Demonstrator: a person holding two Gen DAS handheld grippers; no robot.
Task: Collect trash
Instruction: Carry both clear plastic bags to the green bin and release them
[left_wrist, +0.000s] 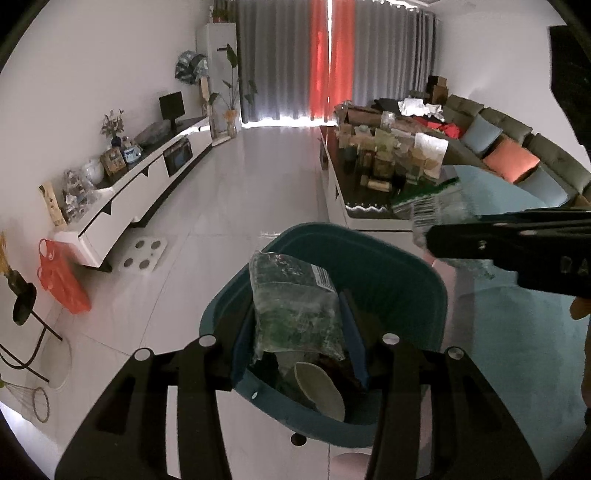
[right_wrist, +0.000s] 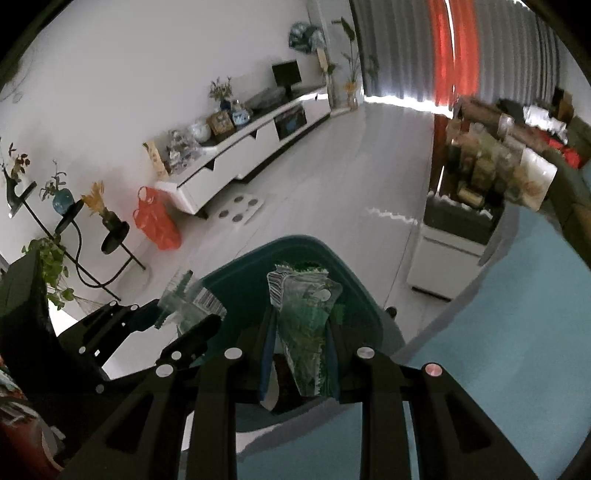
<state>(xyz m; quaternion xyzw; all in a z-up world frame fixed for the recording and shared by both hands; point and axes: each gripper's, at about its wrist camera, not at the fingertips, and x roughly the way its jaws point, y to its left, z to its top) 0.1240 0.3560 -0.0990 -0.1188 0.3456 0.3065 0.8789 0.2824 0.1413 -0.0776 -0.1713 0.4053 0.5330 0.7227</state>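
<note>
Nearest the lens in the left wrist view, the left gripper (left_wrist: 299, 332) has its jaws partly closed on a crinkled clear-and-green plastic wrapper (left_wrist: 295, 314), which stands up between the blue pads directly over the teal bin (left_wrist: 406, 280). In the right wrist view the right gripper (right_wrist: 299, 347) is closed narrower on a second, folded green wrapper (right_wrist: 306, 325), also held above the bin's open mouth.

Both wrappers look feather-light, thin and floppy; I judge they will crumple instead of resisting and could cling to a pad or flutter sideways on release, so they are best let go low over the bin. They are pinched near the lower edge, and a bunched fold gives the surest hold. Neither is fragile.

Inside the bin, below the wrappers, lie a pale curved piece (left_wrist: 321, 387) and darker scraps. Beyond the bin stretches pale tiled floor (left_wrist: 258, 177), then a cluttered low table (left_wrist: 369, 206).
</note>
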